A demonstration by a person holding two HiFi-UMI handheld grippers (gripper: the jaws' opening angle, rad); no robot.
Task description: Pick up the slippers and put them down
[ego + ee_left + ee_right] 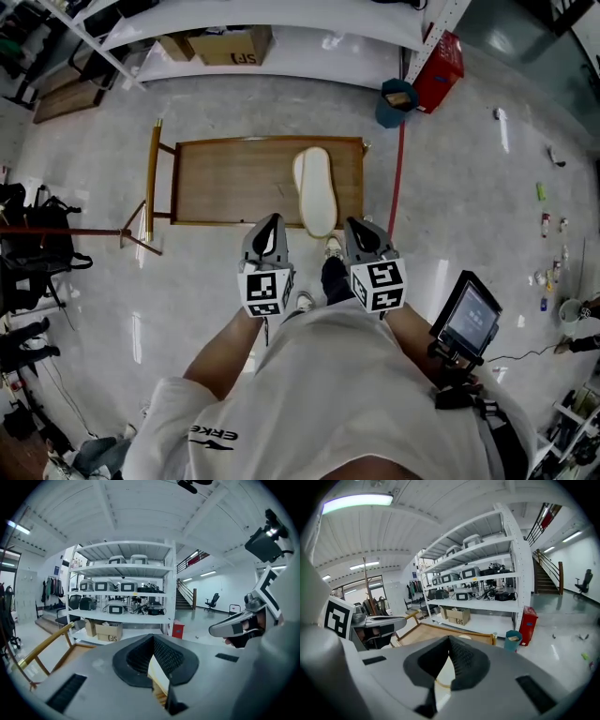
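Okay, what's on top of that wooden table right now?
A cream slipper lies at the wooden table's right end. A pale edge along its left side suggests a second slipper beneath, mostly covered, so I can't confirm it.

noted a low wooden table (234,178) on pale glossy floor (469,187), white shelf rack (123,568) beyond it. spotted a cardboard box (230,45) on the rack's lowest shelf, a red box (441,64) by its post, a teal bin (396,103) just beside that. saw small bottles (546,225) scattered at far right, a staircase (186,594) and office chair (212,602) in the distance.
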